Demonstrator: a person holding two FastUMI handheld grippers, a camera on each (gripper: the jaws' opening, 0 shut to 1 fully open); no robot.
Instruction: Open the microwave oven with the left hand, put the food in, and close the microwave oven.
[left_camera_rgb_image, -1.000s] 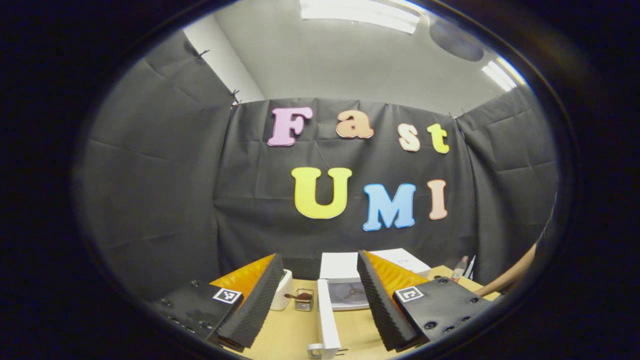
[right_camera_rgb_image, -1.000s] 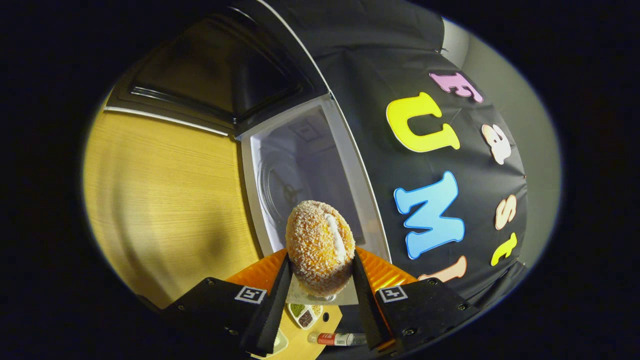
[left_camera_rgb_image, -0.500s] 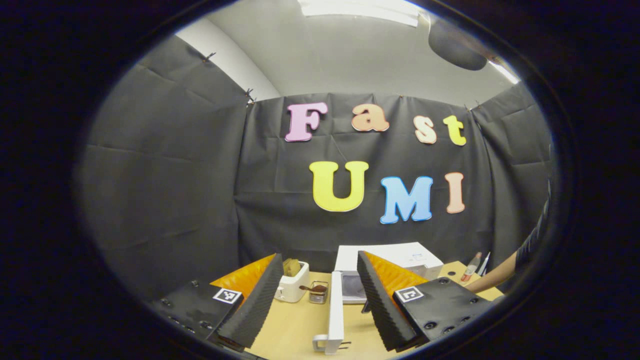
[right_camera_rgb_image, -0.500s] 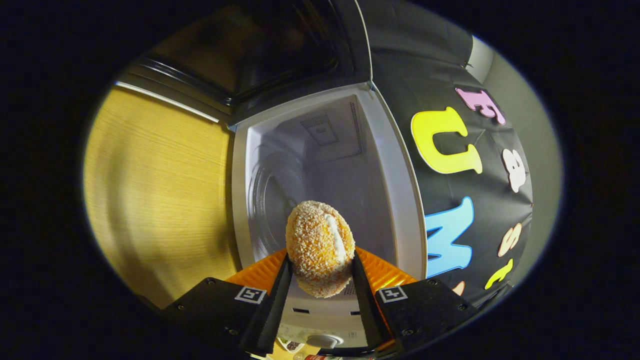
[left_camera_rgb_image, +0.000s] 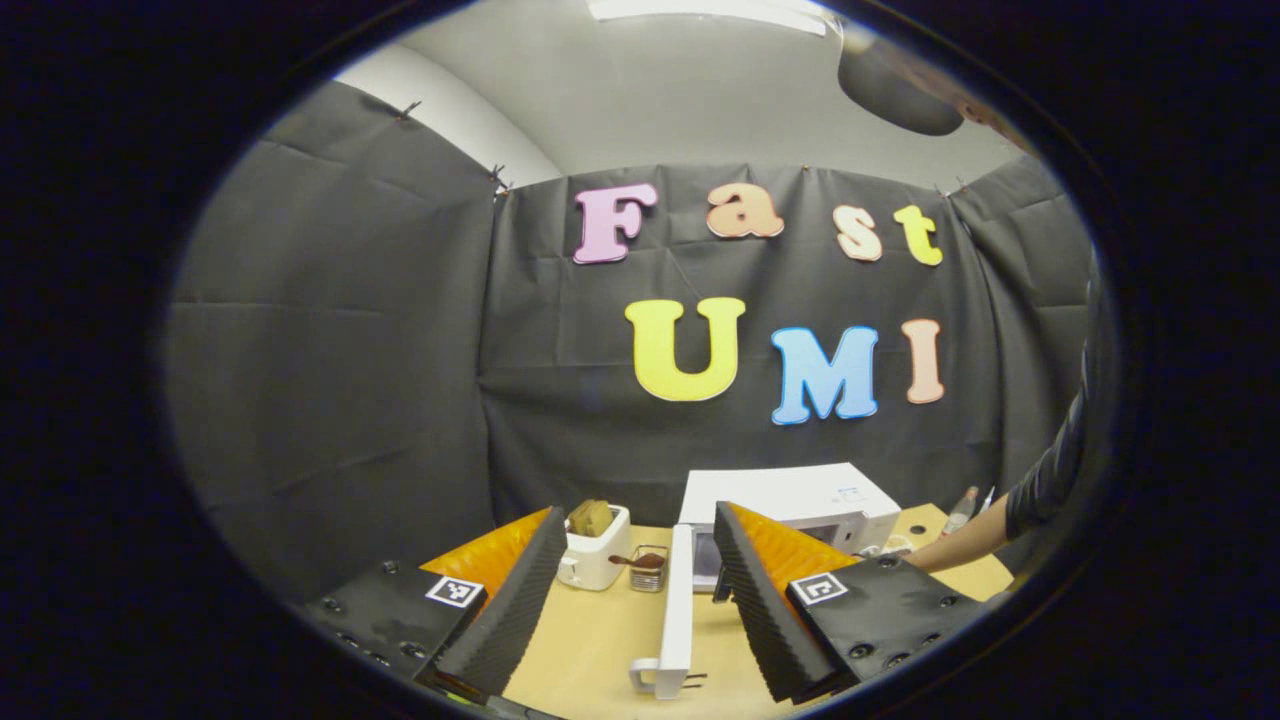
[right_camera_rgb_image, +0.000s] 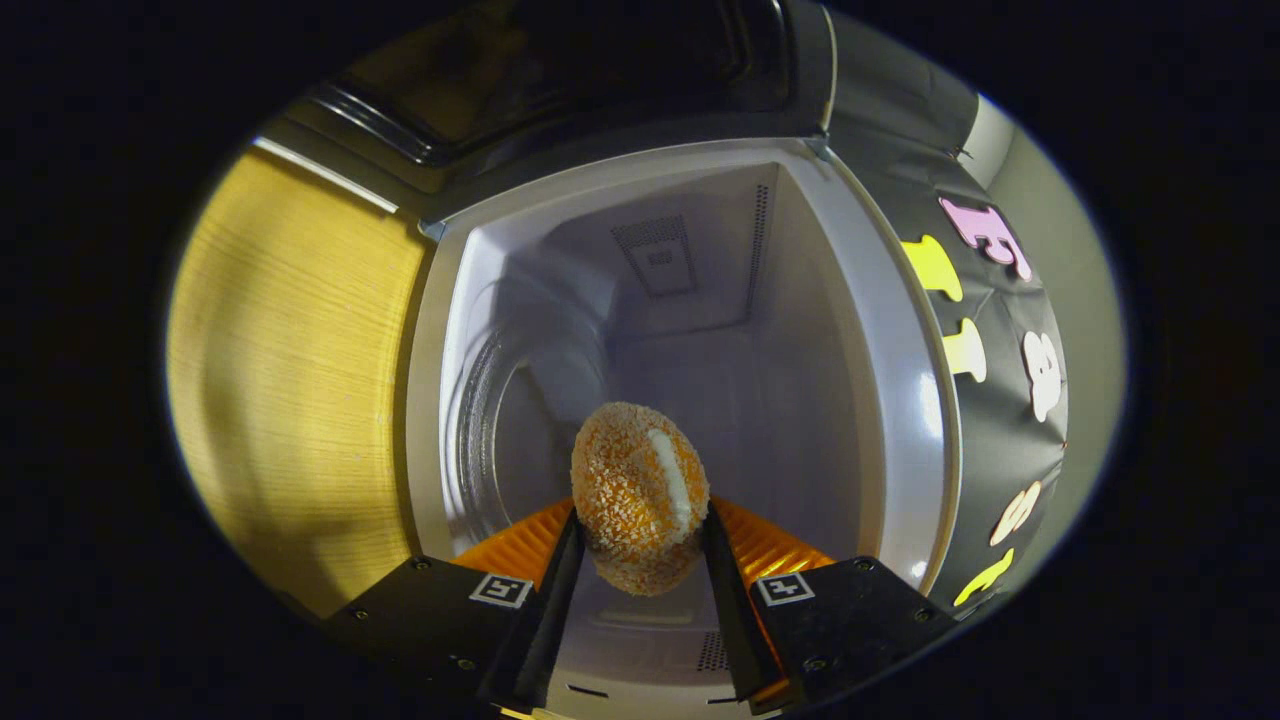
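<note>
Jaws of the right gripper (right_camera_rgb_image: 640, 545) are pinching the food (right_camera_rgb_image: 640, 495), a round crumb-coated bun with a pale streak on its face, one finger pressing each side. In the right gripper view the bun sits at 6 o'clock of the frame, held in front of the open cavity of the microwave oven (right_camera_rgb_image: 900, 400). The white cavity lies directly behind it; the glass turntable (right_camera_rgb_image: 490, 440) shows at 9 o'clock of the bun and a vent grille at 12 o'clock. The bun touches no wall of the cavity that can be seen. The dark inner face of the door (right_camera_rgb_image: 560, 90) runs across 12 o'clock of this view, and the wooden table (right_camera_rgb_image: 300, 380) lies at 9 o'clock.

Jaws of the left gripper (left_camera_rgb_image: 625, 600) stand spread, with nothing between them. In the left gripper view the door's white edge and handle stand between the fingers at 6 o'clock, apart from both. The oven body lies at 5 o'clock, a white toaster (left_camera_rgb_image: 593, 555) with bread in it and a small glass container (left_camera_rgb_image: 648, 570) just left of the door. A person's forearm (left_camera_rgb_image: 960, 545) reaches in from 4 o'clock.
</note>
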